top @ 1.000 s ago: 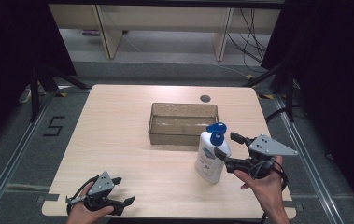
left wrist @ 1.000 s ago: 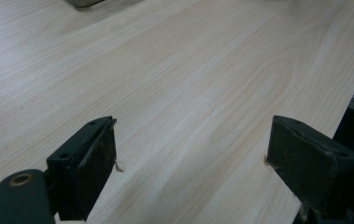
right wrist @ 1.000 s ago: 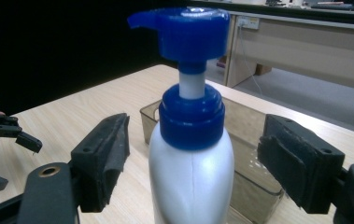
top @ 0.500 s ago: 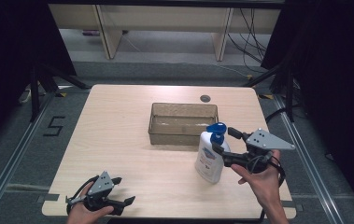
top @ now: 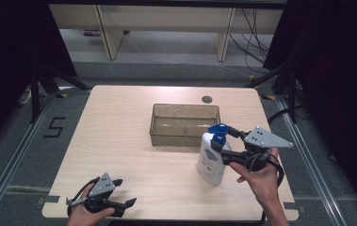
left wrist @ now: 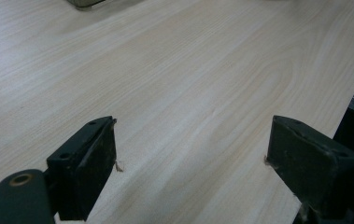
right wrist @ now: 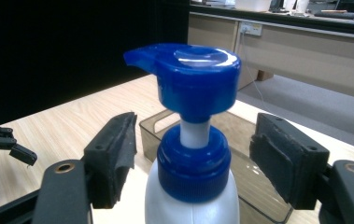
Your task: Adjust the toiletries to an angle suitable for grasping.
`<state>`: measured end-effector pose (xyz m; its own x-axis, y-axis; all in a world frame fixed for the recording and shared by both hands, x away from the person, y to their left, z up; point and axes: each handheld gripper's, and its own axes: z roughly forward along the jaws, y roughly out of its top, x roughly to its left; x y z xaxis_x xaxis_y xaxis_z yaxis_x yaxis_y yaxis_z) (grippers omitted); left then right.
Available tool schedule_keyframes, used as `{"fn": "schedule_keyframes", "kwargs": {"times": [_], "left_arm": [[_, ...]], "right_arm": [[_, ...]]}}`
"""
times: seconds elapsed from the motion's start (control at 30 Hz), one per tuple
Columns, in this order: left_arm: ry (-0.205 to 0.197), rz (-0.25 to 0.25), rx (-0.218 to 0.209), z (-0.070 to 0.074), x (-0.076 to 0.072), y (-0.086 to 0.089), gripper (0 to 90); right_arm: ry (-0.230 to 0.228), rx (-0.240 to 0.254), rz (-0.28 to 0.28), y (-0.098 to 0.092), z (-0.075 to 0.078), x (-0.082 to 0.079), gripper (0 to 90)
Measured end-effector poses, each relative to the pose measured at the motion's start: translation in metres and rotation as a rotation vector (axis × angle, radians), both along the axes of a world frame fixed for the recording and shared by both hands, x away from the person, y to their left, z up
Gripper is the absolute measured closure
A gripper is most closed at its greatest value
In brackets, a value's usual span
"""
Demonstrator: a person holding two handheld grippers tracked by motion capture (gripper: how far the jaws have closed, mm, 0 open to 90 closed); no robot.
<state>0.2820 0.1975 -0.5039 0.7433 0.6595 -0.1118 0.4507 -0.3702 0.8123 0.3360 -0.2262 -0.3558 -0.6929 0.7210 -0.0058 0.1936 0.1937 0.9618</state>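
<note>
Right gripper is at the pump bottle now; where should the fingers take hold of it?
Grip the pump bottle at its blue collar, under the wide pump head, coming level from the table's right side. It stands upright; the right gripper already straddles the neck, fingers closing in, not yet touching.

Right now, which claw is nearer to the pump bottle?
Right. The right claw has its jaws on both sides of the pump bottle neck, closing but not touching. The left claw rests far away at the table's near-left corner.

The right claw (right wrist: pixel 193 158) has been closing around the pump bottle's (right wrist: pixel 191 186) neck, pads not yet touching.
</note>
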Motion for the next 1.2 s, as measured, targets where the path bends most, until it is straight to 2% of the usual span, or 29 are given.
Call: {"fn": "schedule_keyframes", "kwargs": {"times": [0.03, 0.1, 0.13, 0.17, 0.2, 0.23, 0.27, 0.33, 0.4, 0.43, 0.47, 0.5, 0.53, 0.63, 0.67, 0.7, 0.8, 0.9, 0.93, 1.0, 1.03, 1.1, 1.13, 1.17, 1.2], "left_arm": [[0.0, 0.0, 0.0, 0.0, 0.0, 0.0, 15.3], [-0.005, -0.01, 0.036, 0.0008, 0.001, 0.0023, 15.3], [-0.006, -0.008, 0.028, 0.0002, 0.0013, 0.0018, 15.3], [-0.002, 0.0, -0.004, -0.0007, 0.0004, -0.0001, 15.3], [-0.002, 0.0, -0.004, -0.0006, 0.0004, -0.0001, 15.3], [-0.002, 0.001, -0.005, -0.0006, 0.0003, -0.0001, 15.3], [-0.002, 0.001, -0.005, -0.0005, 0.0003, -0.0001, 15.3], [-0.001, 0.003, -0.006, -0.0005, 0.0001, 0.0, 15.3], [-0.005, -0.007, 0.032, 0.0005, 0.0012, 0.0022, 15.3], [-0.004, -0.007, 0.025, 0.0003, 0.0012, 0.0017, 15.3], [0.005, 0.003, -0.002, 0.0003, 0.0003, -0.0004, 15.3], [-0.001, -0.004, 0.031, 0.0011, 0.0014, 0.0013, 15.3], [0.006, 0.006, -0.001, 0.0007, 0.0002, -0.0009, 15.3], [-0.002, 0.005, -0.015, -0.0006, 0.0008, -0.0015, 15.3], [-0.001, -0.005, 0.014, 0.0004, 0.0019, 0.0003, 15.3], [0.007, -0.003, 0.009, 0.0008, 0.0017, -0.0002, 15.3], [0.003, -0.002, 0.002, 0.0004, 0.002, -0.0008, 15.3], [0.016, 0.001, 0.013, 0.0014, 0.0019, -0.0006, 15.3], [0.018, 0.003, 0.015, 0.0012, 0.0019, -0.0005, 15.3], [0.016, 0.001, 0.012, 0.0008, 0.0017, -0.0004, 15.3], [0.01, -0.002, 0.008, 0.0006, 0.0018, -0.0005, 15.3], [0.004, 0.002, -0.011, 0.0001, 0.0013, -0.0012, 15.3], [0.003, 0.002, -0.011, 0.0, 0.0012, -0.001, 15.3], [-0.001, 0.004, -0.013, -0.0004, 0.0012, -0.0011, 15.3], [0.0, 0.003, -0.014, -0.0004, 0.0011, -0.001, 15.3]], "right_arm": [[-0.017, -0.002, 0.01, 0.0001, -0.0002, 0.0022, 32.4], [-0.015, -0.007, 0.01, 0.0006, 0.0, 0.0029, 33.9], [-0.016, -0.001, 0.015, 0.0011, -0.0004, 0.0035, 34.7], [-0.015, -0.006, 0.013, 0.0012, -0.0005, 0.0038, 34.9], [-0.017, -0.004, 0.014, 0.0015, -0.0007, 0.0044, 35.2], [0.001, 0.001, 0.016, 0.0023, -0.0011, 0.0039, 35.7], [-0.008, -0.007, 0.014, 0.002, -0.0012, 0.0047, 36.0], [-0.01, 0.012, 0.024, 0.0032, -0.0025, 0.0059, 37.3], [-0.007, 0.016, 0.027, 0.0032, -0.0026, 0.0063, 39.0], [-0.011, 0.012, 0.026, 0.0025, -0.0023, 0.0065, 39.8], [-0.006, 0.012, 0.015, 0.0024, -0.0022, 0.0059, 40.9], [-0.01, 0.011, 0.016, 0.0022, -0.0024, 0.0063, 41.9], [-0.015, 0.008, 0.02, 0.002, -0.0028, 0.0071, 42.8], [-0.021, 0.005, 0.029, 0.0022, -0.0038, 0.0088, 46.3], [-0.022, 0.006, 0.031, 0.0022, -0.0041, 0.0089, 46.8], [-0.01, 0.021, 0.035, 0.0027, -0.0048, 0.0086, 47.3], [-0.028, 0.015, 0.035, 0.0017, -0.0052, 0.0093, 48.3], [-0.02, 0.046, 0.037, 0.0012, -0.0039, 0.0073, 49.9], [-0.032, 0.041, 0.037, 0.0006, -0.0035, 0.0079, 51.3], [-0.025, 0.05, 0.047, 0.0002, -0.0024, 0.0069, 52.1], [-0.043, 0.042, 0.044, -0.0004, -0.0014, 0.0076, 52.5], [-0.038, 0.045, 0.047, 0.0005, -0.0006, 0.0072, 53.2], [-0.054, 0.046, 0.05, 0.0012, -0.0007, 0.0082, 54.5], [-0.04, 0.045, 0.044, 0.0018, -0.0002, 0.0069, 55.0], [-0.052, 0.04, 0.049, 0.0019, 0.0, 0.0079, 55.1]]}}
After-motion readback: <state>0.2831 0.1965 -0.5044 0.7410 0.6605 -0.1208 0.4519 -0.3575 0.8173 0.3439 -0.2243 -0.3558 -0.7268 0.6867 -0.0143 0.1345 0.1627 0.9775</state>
